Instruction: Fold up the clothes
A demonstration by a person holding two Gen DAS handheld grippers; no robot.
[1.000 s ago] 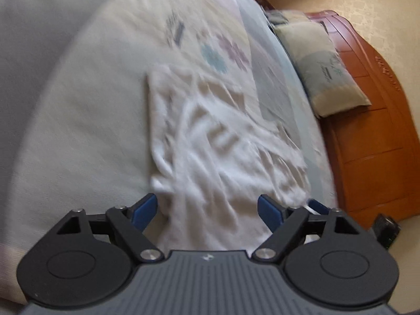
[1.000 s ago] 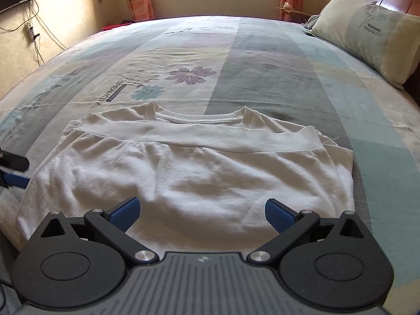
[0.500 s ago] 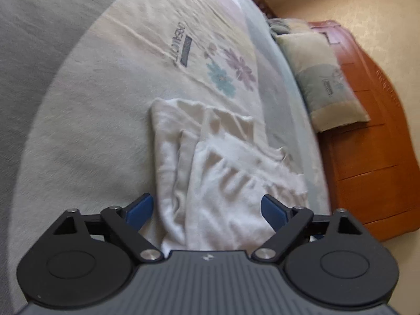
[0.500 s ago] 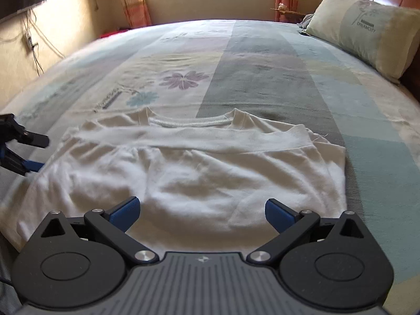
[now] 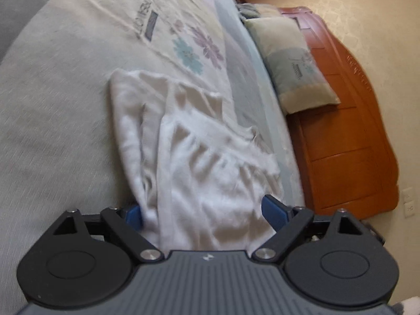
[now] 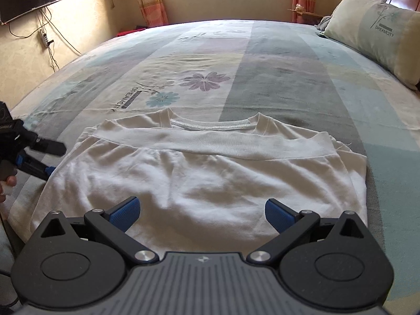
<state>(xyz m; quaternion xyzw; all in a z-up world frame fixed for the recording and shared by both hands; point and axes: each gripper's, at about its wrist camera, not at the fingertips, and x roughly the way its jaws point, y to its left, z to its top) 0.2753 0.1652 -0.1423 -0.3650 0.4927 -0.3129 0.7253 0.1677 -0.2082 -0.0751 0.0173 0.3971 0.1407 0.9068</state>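
Shirt: I'm seeing the white shirt (image 6: 199, 181) lying on the bed (image 6: 275, 78), hem folded up toward the collar.
Left gripper: my left gripper (image 5: 202, 211) is sitting at the shirt's side edge, jaws wide and just been opening, cloth between them, not pinched.
Right gripper: my right gripper (image 6: 200, 214) is hovering over the near edge, jaws wide, gripping nothing.
Pillow: a pillow (image 6: 372, 36) is resting by the headboard.

Black two-finger left gripper (image 5: 202, 211) and matching right gripper (image 6: 200, 214): blue ribbed pads, round black discs, silver screws flanking a grey ridged housing.
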